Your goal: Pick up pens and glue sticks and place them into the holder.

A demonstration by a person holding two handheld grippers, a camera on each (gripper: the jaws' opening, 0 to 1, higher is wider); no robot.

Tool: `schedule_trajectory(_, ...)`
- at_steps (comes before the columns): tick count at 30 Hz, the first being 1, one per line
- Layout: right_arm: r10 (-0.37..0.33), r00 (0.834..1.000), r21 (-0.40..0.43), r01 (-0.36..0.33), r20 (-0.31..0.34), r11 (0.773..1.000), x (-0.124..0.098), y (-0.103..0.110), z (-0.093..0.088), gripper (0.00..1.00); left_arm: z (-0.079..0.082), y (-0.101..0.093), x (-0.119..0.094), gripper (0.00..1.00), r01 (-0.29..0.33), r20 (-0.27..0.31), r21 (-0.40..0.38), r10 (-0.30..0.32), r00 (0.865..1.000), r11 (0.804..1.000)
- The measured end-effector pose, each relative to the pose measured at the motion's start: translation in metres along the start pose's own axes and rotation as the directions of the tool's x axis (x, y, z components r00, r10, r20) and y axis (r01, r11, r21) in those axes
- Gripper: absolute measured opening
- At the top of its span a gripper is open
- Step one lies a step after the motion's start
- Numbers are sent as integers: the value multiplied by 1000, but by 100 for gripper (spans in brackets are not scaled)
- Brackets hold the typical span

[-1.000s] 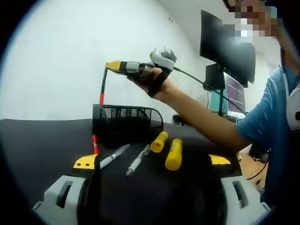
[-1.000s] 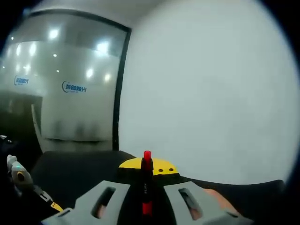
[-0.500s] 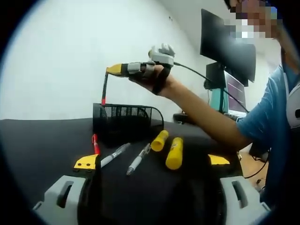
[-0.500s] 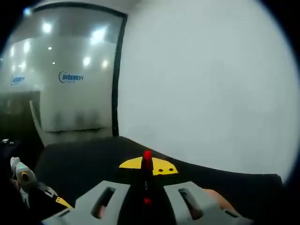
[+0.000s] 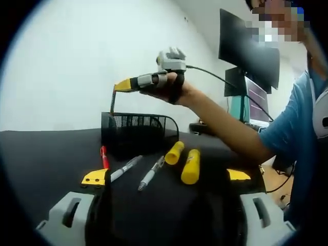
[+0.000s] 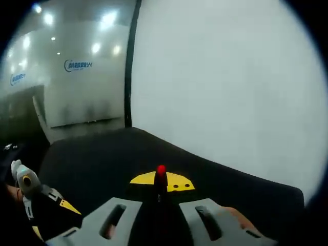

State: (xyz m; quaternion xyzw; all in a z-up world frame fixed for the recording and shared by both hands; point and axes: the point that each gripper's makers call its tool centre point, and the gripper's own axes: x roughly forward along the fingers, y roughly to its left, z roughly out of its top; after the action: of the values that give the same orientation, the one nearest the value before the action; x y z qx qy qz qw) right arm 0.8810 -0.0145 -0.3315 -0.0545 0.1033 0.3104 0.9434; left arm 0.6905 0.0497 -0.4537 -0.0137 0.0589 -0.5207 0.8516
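A black mesh holder [image 5: 139, 131] stands on the black table [image 5: 46, 154]. Above its left end a hand holds my right gripper [image 5: 124, 84], shut on a dark pen [image 5: 112, 102] that hangs down to the holder's rim. In the right gripper view the pen's red end [image 6: 161, 171] sticks up between the shut jaws of the right gripper [image 6: 160, 182]. In front of the holder lie a red pen [image 5: 104, 156], two white pens [image 5: 125, 168] [image 5: 151, 175] and two yellow glue sticks [image 5: 174, 153] [image 5: 190, 166]. My left gripper [image 5: 166, 177] is open and low, in front of them.
A person in a blue shirt [image 5: 294, 133] reaches in from the right. Monitors [image 5: 249, 48] stand behind on the right. A white wall [image 5: 66, 61] backs the table. The left gripper [image 6: 31, 190] shows at the lower left of the right gripper view.
The right gripper has tipped down and sunk a little. The held pen's red lower end, earlier above the holder's rim, has dropped behind it.
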Motion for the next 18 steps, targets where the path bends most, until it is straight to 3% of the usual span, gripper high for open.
schedule_trajectory(11, 22, 996, 29, -19, -82, 999, 5, -6, -19, 2, -1, 1, 0, 86, -3, -3, 2, 3, 1000, 1000)
schedule_trajectory(18, 42, 995, 64, -36, -89, 997, 8, -1, -25, 3, -1, 1, 0, 86, -5, -5, 2, 5, 1000, 1000)
